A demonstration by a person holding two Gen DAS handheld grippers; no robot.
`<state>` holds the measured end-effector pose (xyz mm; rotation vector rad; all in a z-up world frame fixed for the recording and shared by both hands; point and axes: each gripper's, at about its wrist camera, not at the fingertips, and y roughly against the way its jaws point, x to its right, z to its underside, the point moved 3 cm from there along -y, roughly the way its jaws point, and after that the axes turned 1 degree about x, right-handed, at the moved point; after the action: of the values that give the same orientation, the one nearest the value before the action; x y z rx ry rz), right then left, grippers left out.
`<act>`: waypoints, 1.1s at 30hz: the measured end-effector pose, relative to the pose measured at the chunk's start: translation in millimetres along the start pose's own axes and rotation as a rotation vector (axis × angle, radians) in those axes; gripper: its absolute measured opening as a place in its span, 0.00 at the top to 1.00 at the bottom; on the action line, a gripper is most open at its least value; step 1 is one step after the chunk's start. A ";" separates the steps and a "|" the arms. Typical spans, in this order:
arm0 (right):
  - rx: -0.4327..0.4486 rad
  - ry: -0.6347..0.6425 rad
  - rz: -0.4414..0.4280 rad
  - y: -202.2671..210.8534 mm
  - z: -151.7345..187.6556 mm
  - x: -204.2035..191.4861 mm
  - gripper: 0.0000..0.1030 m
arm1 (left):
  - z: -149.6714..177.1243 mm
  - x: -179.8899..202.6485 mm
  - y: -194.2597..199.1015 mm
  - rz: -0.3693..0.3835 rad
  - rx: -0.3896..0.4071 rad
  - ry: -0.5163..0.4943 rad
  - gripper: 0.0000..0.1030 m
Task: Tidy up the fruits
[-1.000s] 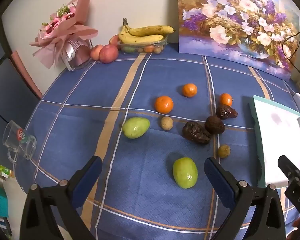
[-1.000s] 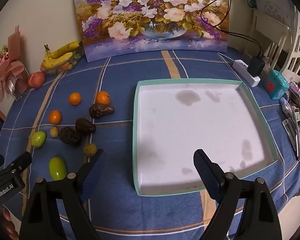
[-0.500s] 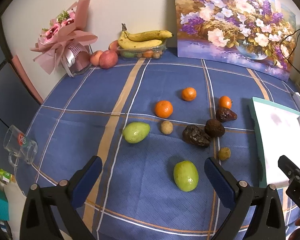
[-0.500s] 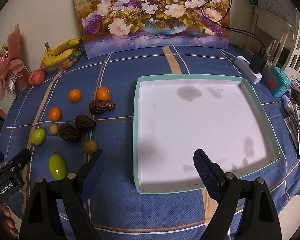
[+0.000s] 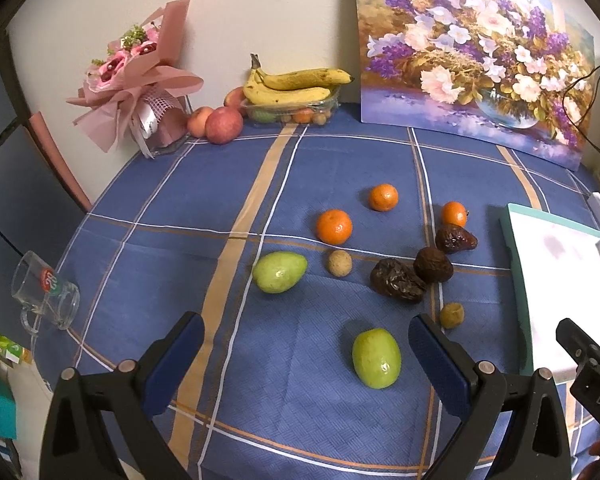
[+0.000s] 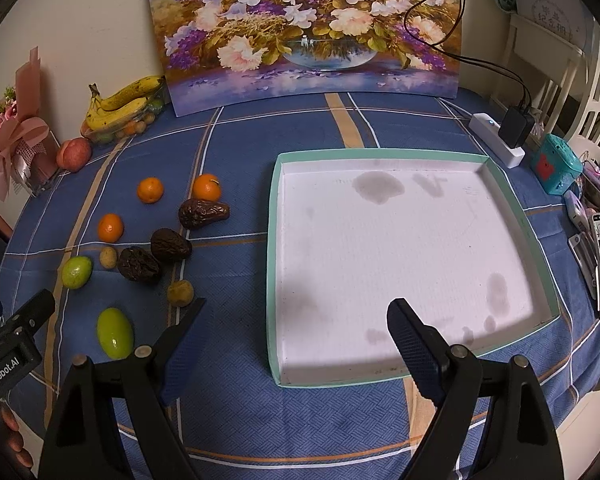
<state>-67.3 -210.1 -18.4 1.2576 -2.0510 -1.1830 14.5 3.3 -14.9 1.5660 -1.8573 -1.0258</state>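
Over on the left, the left gripper [image 5: 306,342] is held wide apart above the blue-clothed counter [image 5: 180,208] with nothing in it, a green fruit [image 5: 376,358] lying between its fingers. The loose fruits, oranges [image 6: 150,190] and dark wrinkly ones [image 6: 203,213] included, are scattered just left of the empty white tray [image 6: 516,208]. The right gripper [image 6: 296,328] is spread open too, hung over the tray's near edge.
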 end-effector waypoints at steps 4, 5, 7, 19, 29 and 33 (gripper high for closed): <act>0.000 0.000 0.000 0.0 0.2 -0.2 0.14 | -0.6 0.6 2.0 0.026 0.010 0.005 0.00; 0.000 0.000 0.001 0.0 0.1 -0.2 0.14 | -0.6 1.3 2.4 0.029 0.012 0.005 0.00; 0.000 0.000 0.000 -0.1 0.1 -0.2 0.14 | -1.0 1.8 2.9 0.034 0.012 0.004 0.00; 0.000 0.001 0.000 -0.4 0.2 -0.5 0.14 | -2.1 1.4 3.6 0.045 0.013 0.007 0.00; -0.001 0.001 0.001 -0.7 0.2 -0.5 0.14 | 0.3 0.5 -0.5 0.050 -0.010 0.016 0.00; -0.002 0.002 0.002 -1.1 0.4 -0.4 0.14 | 0.6 0.5 -1.5 0.053 -0.015 0.019 0.00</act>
<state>-66.9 -209.9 -19.5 1.2554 -2.0486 -1.1822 14.8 2.9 -16.5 1.5044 -1.8640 -0.9953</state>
